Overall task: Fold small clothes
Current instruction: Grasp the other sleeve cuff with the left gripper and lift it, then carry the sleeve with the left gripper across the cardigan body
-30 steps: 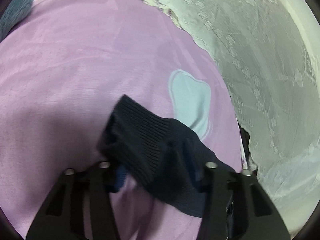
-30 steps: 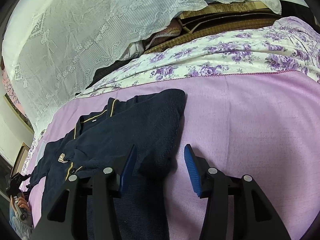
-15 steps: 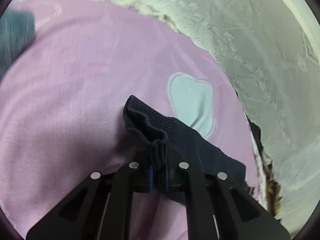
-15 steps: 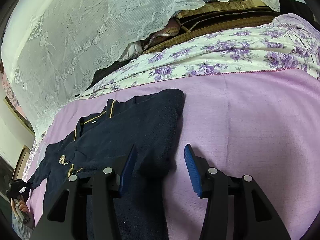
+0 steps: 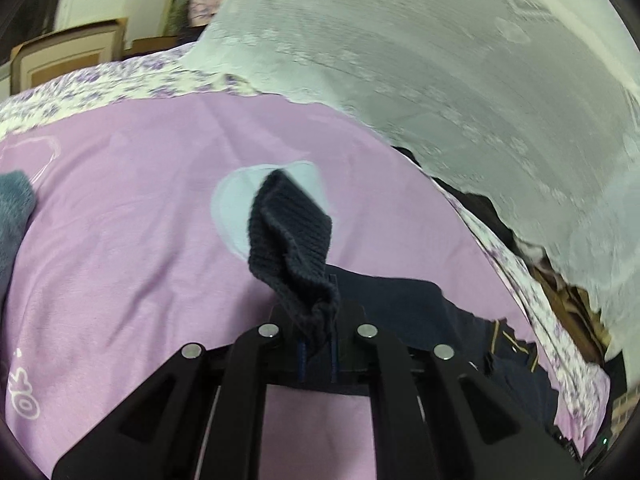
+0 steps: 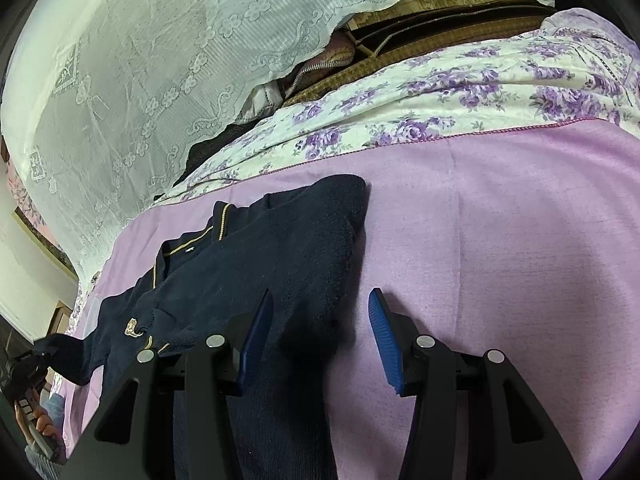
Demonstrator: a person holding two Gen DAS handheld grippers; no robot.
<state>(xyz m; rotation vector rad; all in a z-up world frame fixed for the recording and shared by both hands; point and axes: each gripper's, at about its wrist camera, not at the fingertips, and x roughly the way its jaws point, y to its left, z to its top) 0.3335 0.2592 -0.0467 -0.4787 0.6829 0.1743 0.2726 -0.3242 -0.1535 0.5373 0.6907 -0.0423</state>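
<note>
A small navy knit cardigan [image 6: 256,264] with gold trim and a chest badge lies spread on the pink blanket [image 6: 500,240]. Its right sleeve is folded across the body. My left gripper [image 5: 318,354] is shut on the ribbed sleeve cuff [image 5: 290,236] and holds it raised above the blanket; the rest of the cardigan [image 5: 420,308] trails off to the right. The left gripper also shows at the far left of the right wrist view [image 6: 24,364]. My right gripper [image 6: 320,336] is open, its blue pads [image 6: 380,332] straddling the cardigan's right edge near the folded sleeve.
A white lace curtain [image 6: 140,60] hangs behind the bed. A floral sheet [image 6: 460,96] borders the blanket's far edge. A teal fluffy cloth [image 5: 14,216] lies at the left of the blanket. The blanket has a pale blue heart patch [image 5: 232,208].
My left gripper closed on the sleeve cuff, then lifted and swung it; its view now looks farther across the bed. The right gripper stayed open and nearly still.
</note>
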